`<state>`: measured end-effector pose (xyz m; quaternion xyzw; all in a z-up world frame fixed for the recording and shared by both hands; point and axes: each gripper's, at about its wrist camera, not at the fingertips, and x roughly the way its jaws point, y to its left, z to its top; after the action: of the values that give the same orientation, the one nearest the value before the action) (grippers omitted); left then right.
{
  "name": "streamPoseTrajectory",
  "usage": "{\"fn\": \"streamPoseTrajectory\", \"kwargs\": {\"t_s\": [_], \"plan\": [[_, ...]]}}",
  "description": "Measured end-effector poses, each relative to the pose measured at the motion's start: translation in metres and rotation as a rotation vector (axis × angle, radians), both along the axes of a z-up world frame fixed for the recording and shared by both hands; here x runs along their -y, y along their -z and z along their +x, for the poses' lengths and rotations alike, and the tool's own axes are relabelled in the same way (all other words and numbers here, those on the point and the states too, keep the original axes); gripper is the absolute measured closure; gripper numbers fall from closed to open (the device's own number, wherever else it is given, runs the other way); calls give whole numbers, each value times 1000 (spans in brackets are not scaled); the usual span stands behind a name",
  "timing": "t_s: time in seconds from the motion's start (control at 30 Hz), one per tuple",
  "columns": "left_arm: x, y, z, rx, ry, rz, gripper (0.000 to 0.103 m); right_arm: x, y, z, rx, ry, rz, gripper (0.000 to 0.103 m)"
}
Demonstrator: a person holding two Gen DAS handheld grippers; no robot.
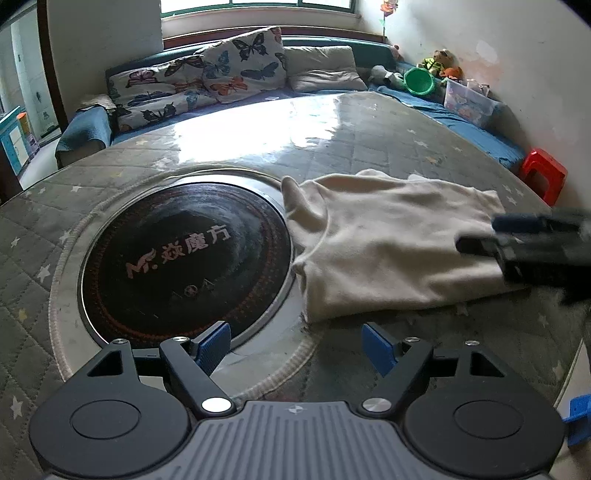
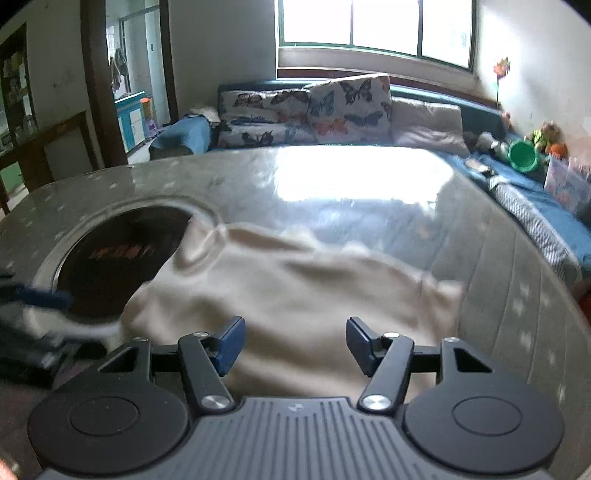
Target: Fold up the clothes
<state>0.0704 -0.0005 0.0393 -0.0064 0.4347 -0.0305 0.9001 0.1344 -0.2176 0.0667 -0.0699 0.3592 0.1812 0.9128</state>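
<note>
Nearest, the left claw [image 1: 297,345] and right claw [image 2: 295,341] stand wide apart, gripping nothing. Beyond them a cream garment [image 1: 388,243] lies folded on the quilted, star-printed desk [image 1: 369,125], its left edge overlapping a round black hotplate [image 1: 184,254]. Farther off: butterfly cushions [image 1: 236,62], blue sofa [image 2: 546,221], window [image 2: 373,26].

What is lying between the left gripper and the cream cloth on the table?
Nothing: in the left wrist view only bare table cover separates the open left gripper from the near edge of the cream cloth.
</note>
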Motion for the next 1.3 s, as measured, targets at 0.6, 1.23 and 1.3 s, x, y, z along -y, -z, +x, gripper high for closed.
{"fn": "streamPoseTrajectory", "kwargs": {"t_s": [0.6,1.23,1.3], "plan": [[-16,0,-6,-3,-60,7,22,-2,29,76,-32,52,22,101],[-25,-11,-1,27,-70,1,21,20,-35,-119,-9,-298,200,101],[-19,-13,-1,34,-52,1,20,23,-36,-128,-28,-281,175,101]]}}
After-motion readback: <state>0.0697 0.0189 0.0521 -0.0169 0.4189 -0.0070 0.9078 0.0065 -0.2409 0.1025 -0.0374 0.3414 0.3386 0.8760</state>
